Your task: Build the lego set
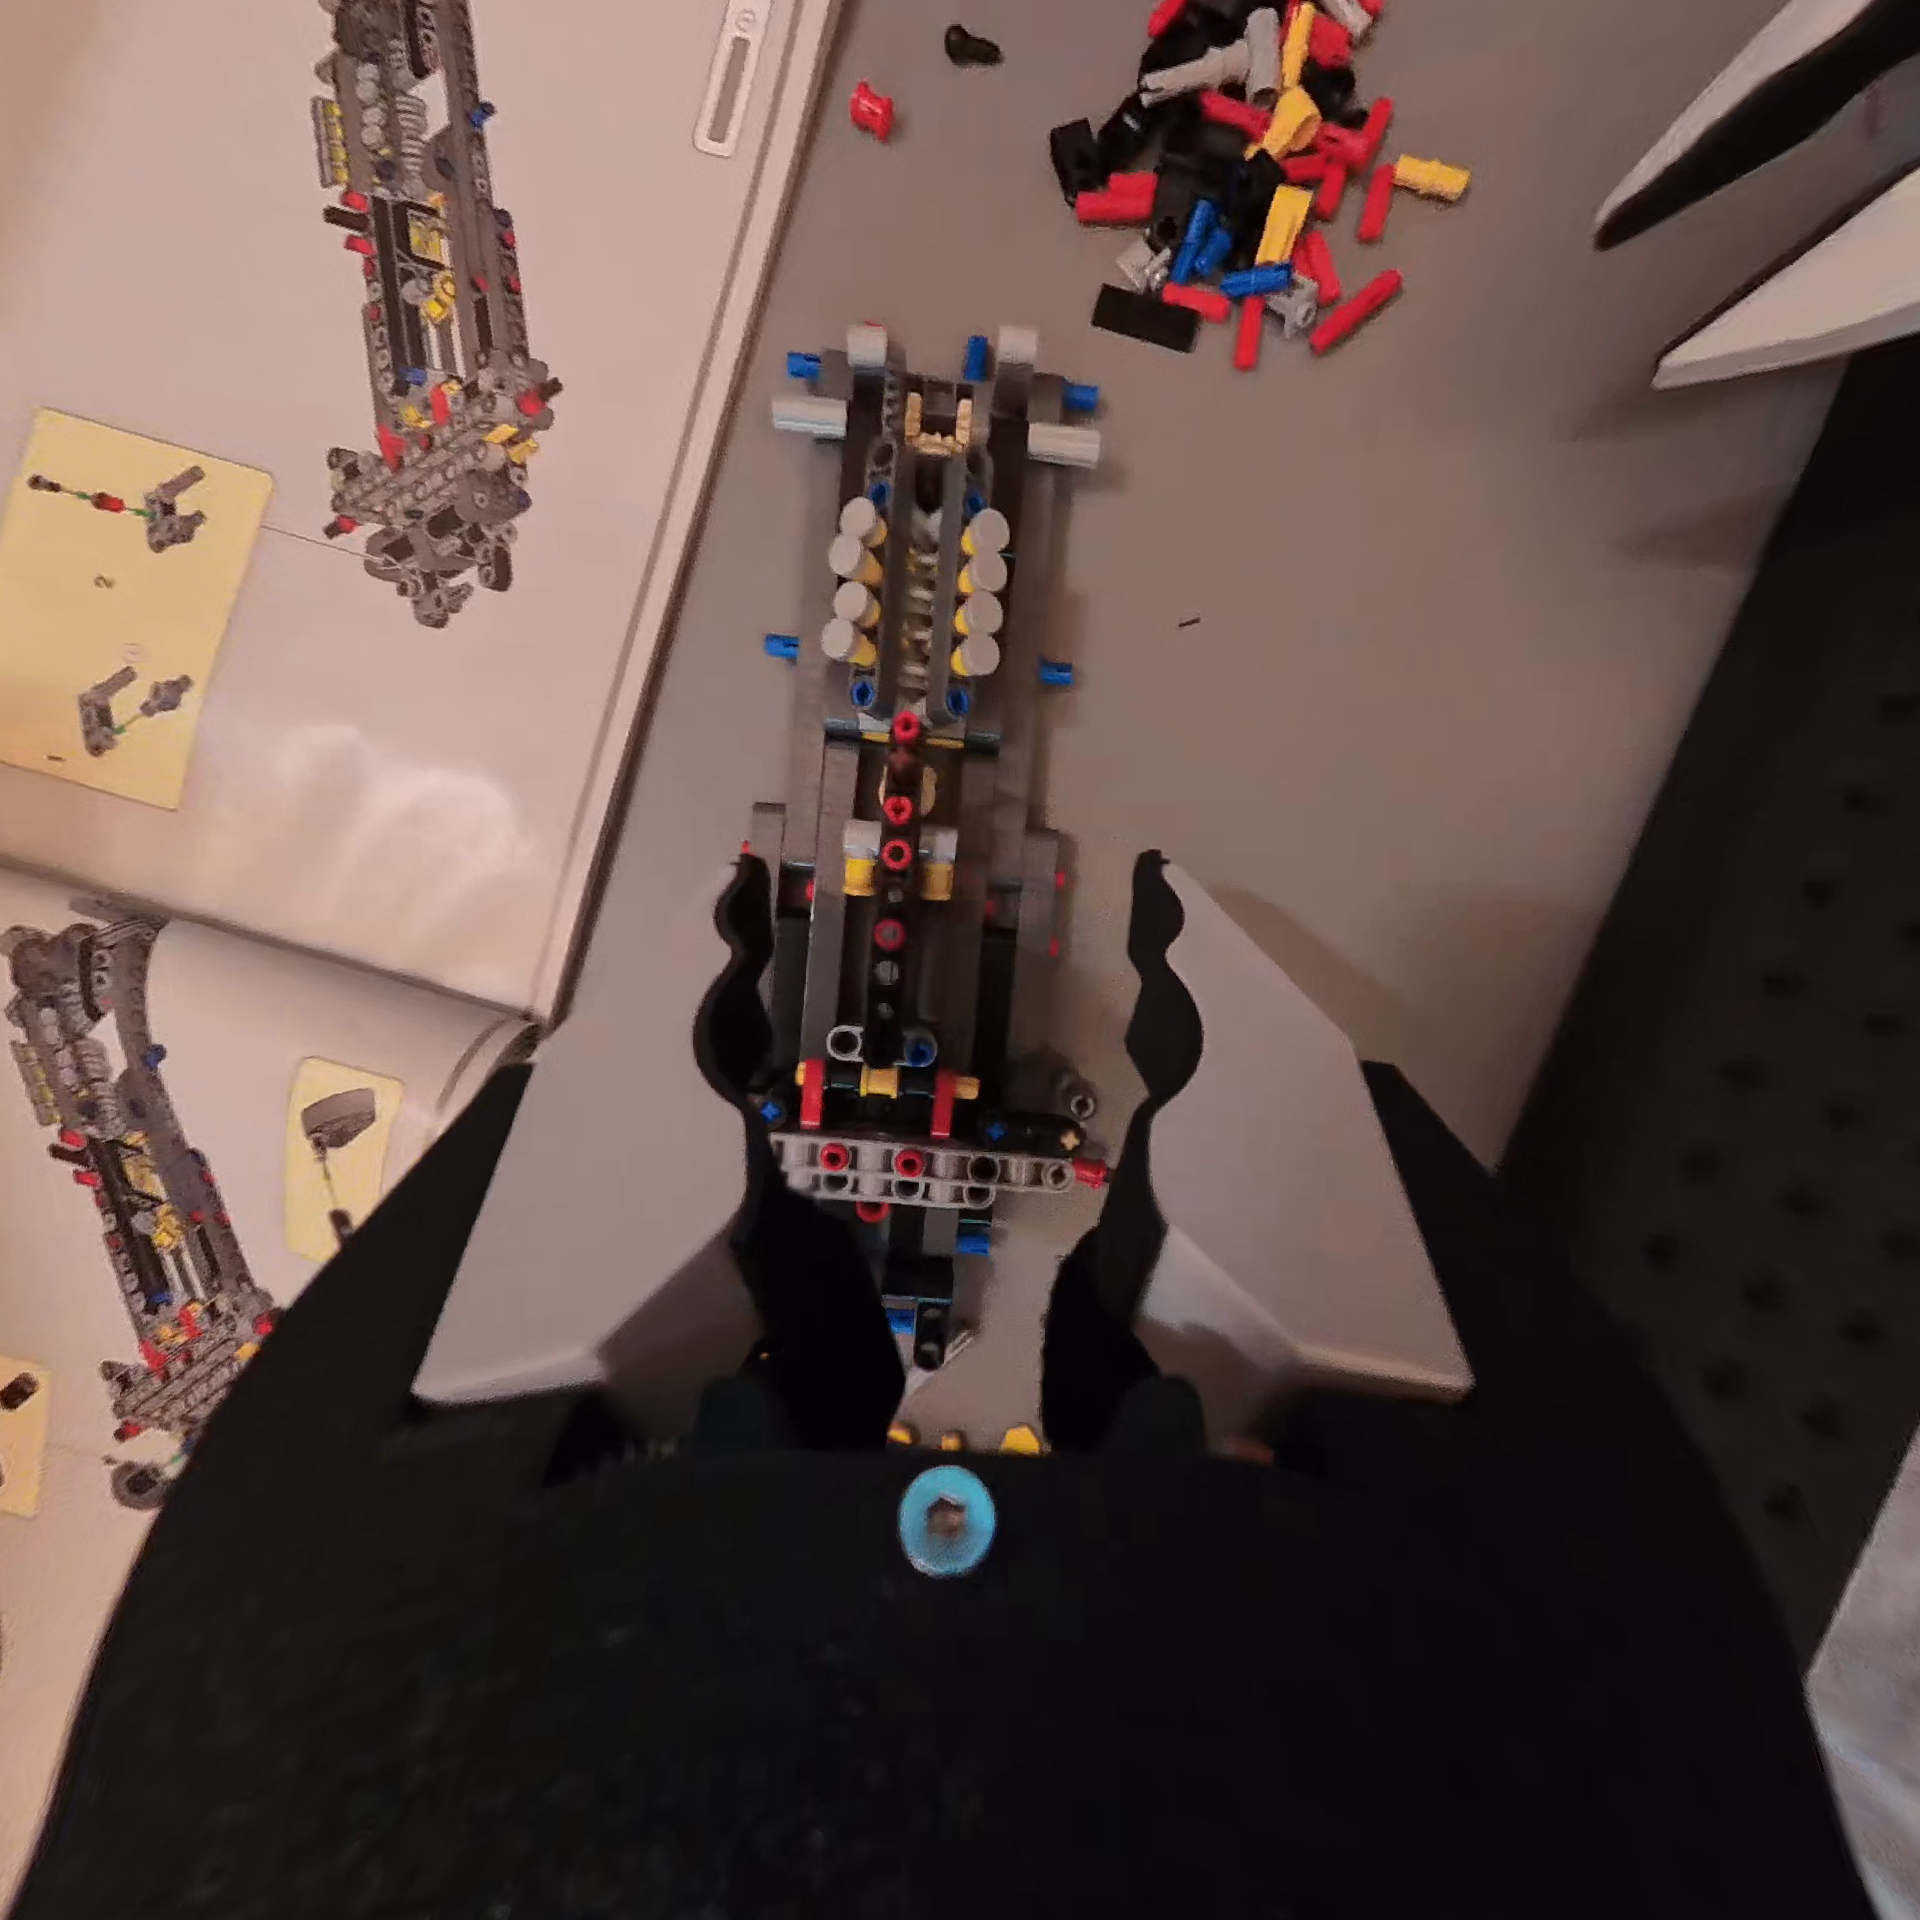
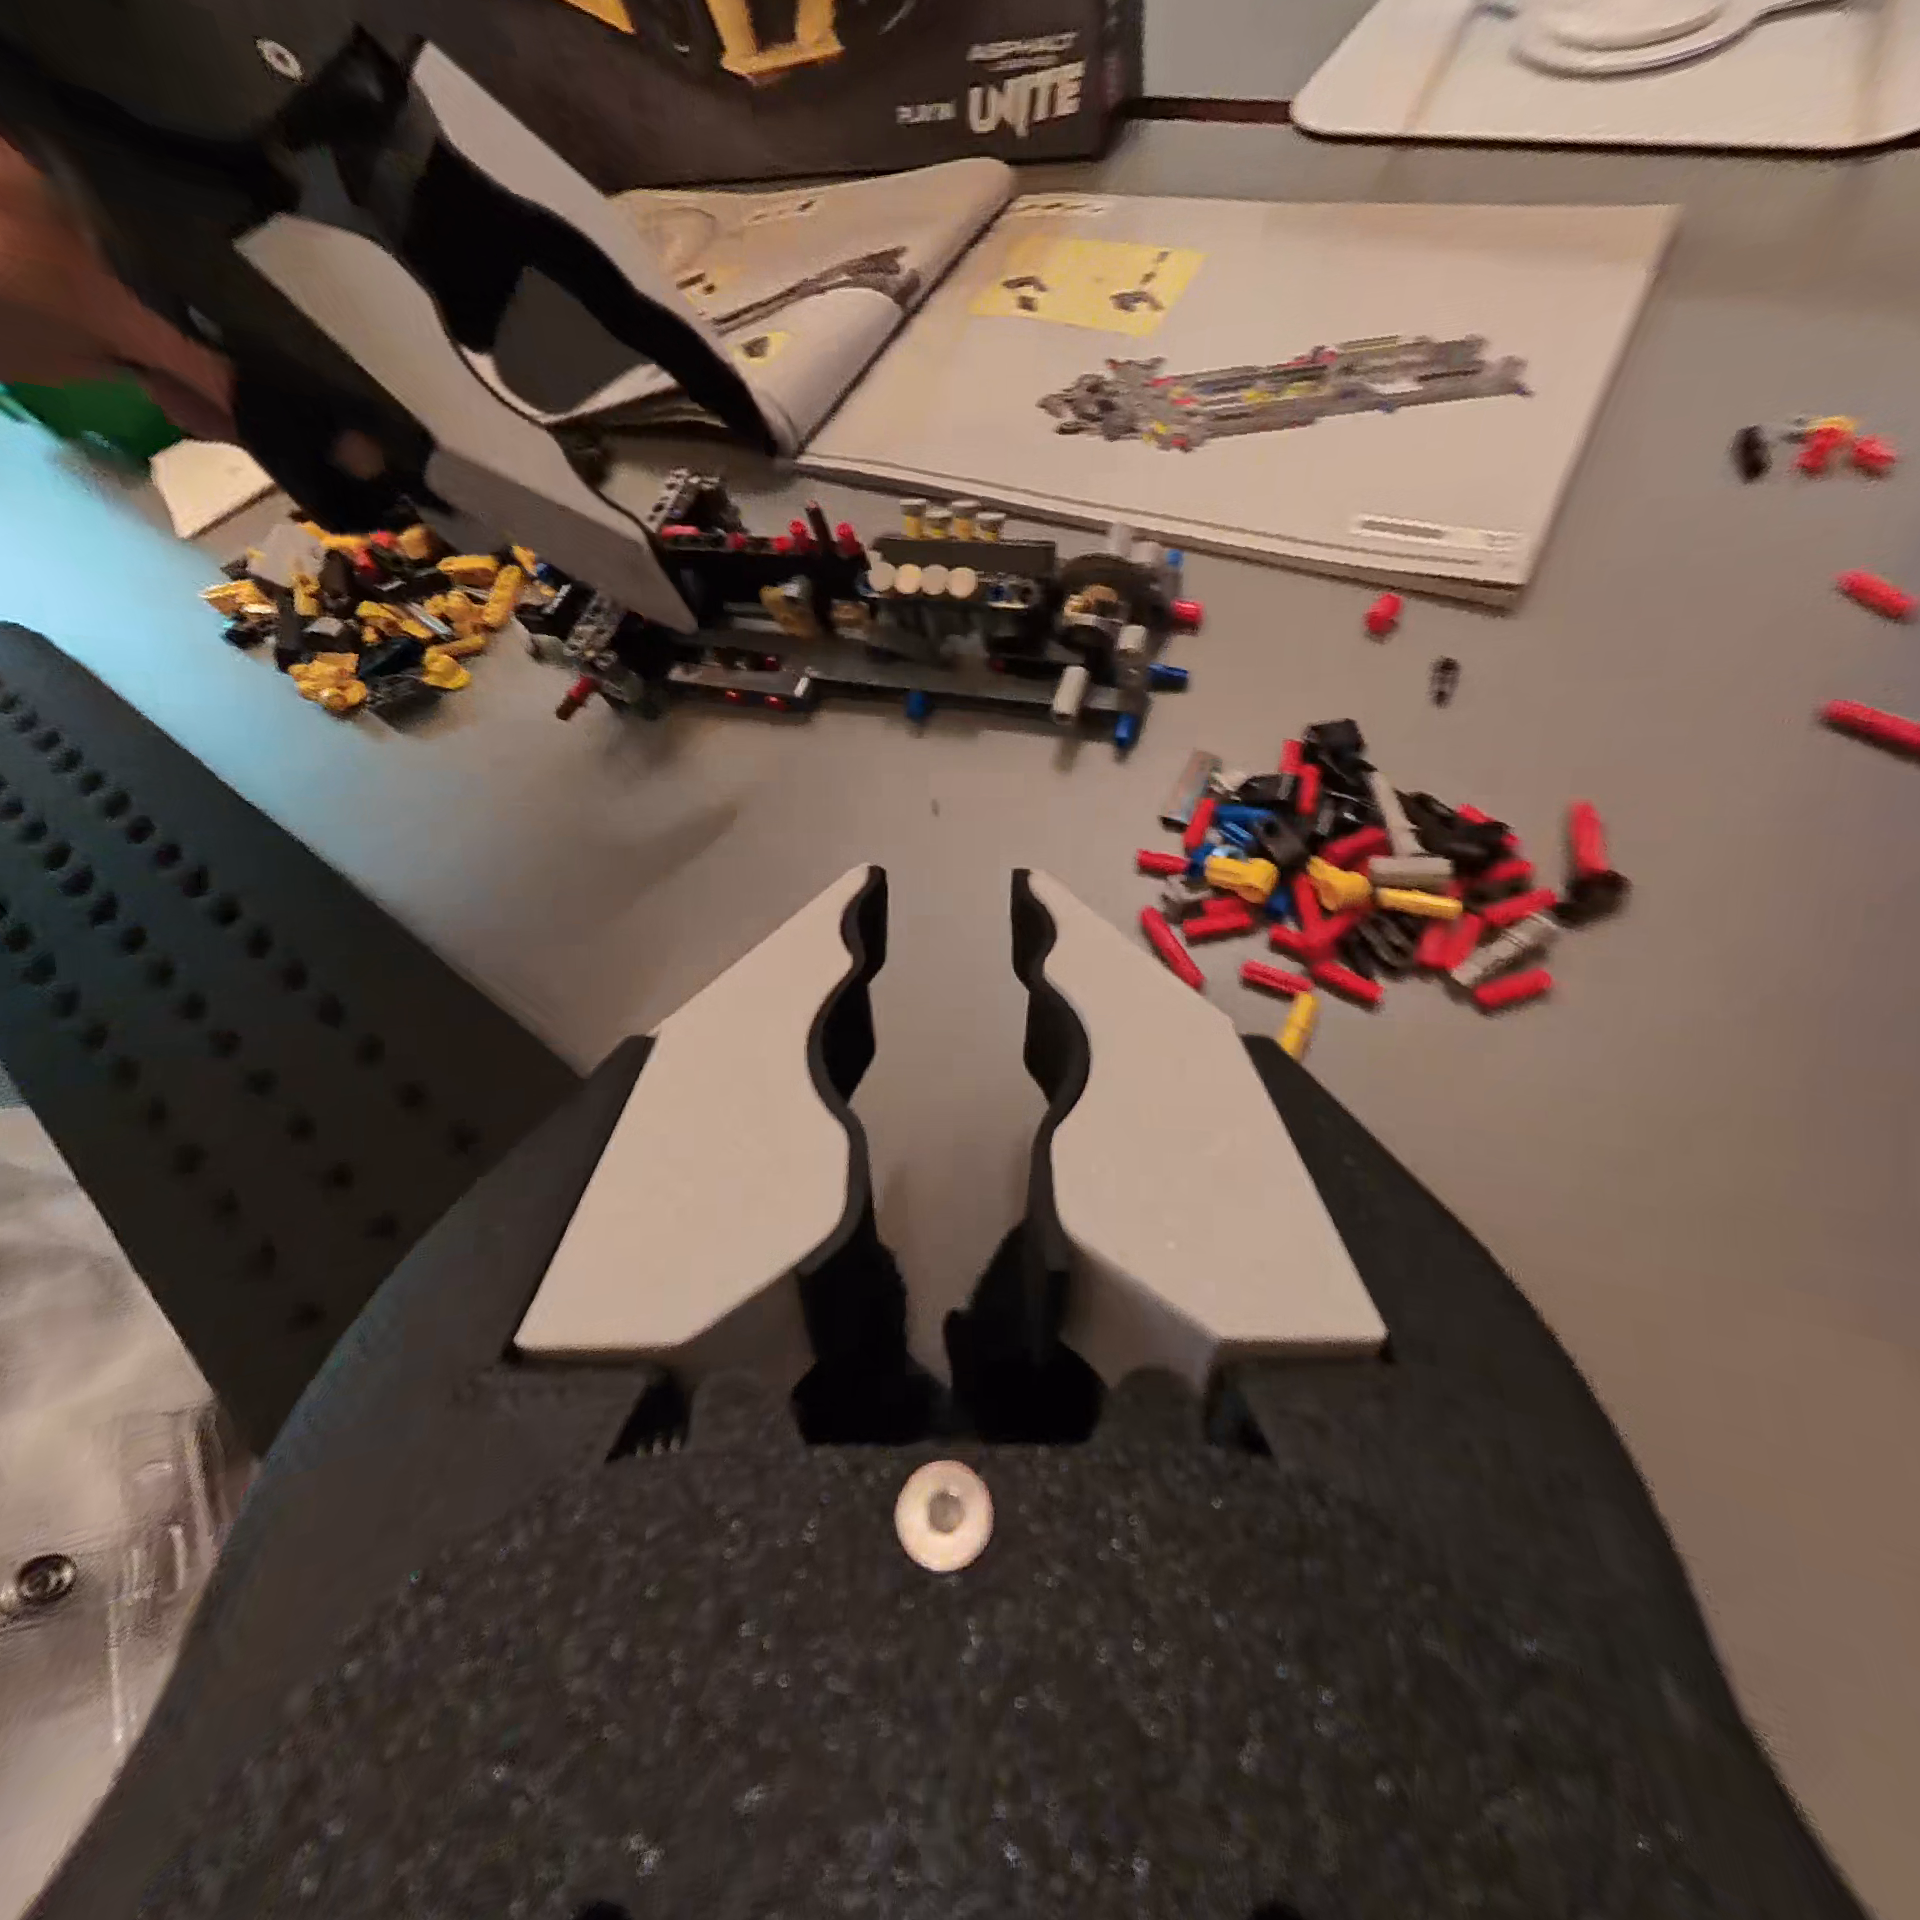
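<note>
Jaws first: on the left gripper (image 1: 940, 883) we see them spread wide, straddling the near end of the lego chassis (image 1: 920, 790), one finger on each side; whether the fingers (image 1: 738, 997) actually press the frame we cannot tell. The right gripper (image 2: 948, 883) hovers above the bare grey table (image 2: 1351, 1299) with its jaws parted by a narrow gap and nothing between them.

From the right wrist view we find the chassis lying lengthwise on the table, well ahead of the right gripper, with the left gripper coming down on its left end. A loose pile of red, black, blue and yellow pieces (image 2: 1382, 894) sits to the right of the right gripper's tips, and a second pile of mostly yellow and black pieces (image 2: 364, 623) lies just beyond the chassis's left end. Behind the chassis we see the open instruction booklet (image 2: 1247, 343), and farther back a dark box (image 2: 831, 94).
</note>
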The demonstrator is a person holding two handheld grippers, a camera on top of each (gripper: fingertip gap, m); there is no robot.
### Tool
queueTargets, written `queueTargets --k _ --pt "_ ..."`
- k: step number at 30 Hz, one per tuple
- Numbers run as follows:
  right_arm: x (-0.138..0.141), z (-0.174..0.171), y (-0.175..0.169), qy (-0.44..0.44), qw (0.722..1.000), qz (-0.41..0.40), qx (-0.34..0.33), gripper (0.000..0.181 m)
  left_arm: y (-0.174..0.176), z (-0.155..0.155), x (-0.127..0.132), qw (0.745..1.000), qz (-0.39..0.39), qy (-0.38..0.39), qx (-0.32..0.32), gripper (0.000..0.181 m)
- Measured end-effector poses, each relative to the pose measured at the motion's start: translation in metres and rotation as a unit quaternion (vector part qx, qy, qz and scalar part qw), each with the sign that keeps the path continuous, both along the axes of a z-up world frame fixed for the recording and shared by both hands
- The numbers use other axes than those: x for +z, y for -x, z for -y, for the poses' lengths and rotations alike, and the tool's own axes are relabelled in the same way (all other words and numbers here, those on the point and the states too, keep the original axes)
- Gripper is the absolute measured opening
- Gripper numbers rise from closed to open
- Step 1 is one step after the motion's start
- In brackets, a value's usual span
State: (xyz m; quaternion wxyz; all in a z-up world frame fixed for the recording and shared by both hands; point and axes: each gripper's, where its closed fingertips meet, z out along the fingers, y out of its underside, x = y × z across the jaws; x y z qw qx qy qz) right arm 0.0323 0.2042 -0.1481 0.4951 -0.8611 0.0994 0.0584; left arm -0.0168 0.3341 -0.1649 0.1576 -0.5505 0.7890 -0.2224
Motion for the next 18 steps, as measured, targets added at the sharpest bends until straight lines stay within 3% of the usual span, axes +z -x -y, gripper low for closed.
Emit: queueTargets --k 8,11,18 --pt "-0.012 -0.007 0.008 0.015 1.0 -0.009 0.004 0.022 -0.02 0.001 -0.041 0.997 -0.042 -0.063 -0.01 0.072" --pt "-0.009 -0.003 0.006 0.001 1.0 -0.018 -0.004 0.022 -0.023 -0.002 -0.043 0.998 -0.045 -0.048 0.013 0.056" --pt "-0.008 -0.005 -0.003 -0.002 1.0 -0.025 -0.007 0.021 -0.012 -0.004 -0.041 0.997 -0.052 -0.045 0.039 0.056"
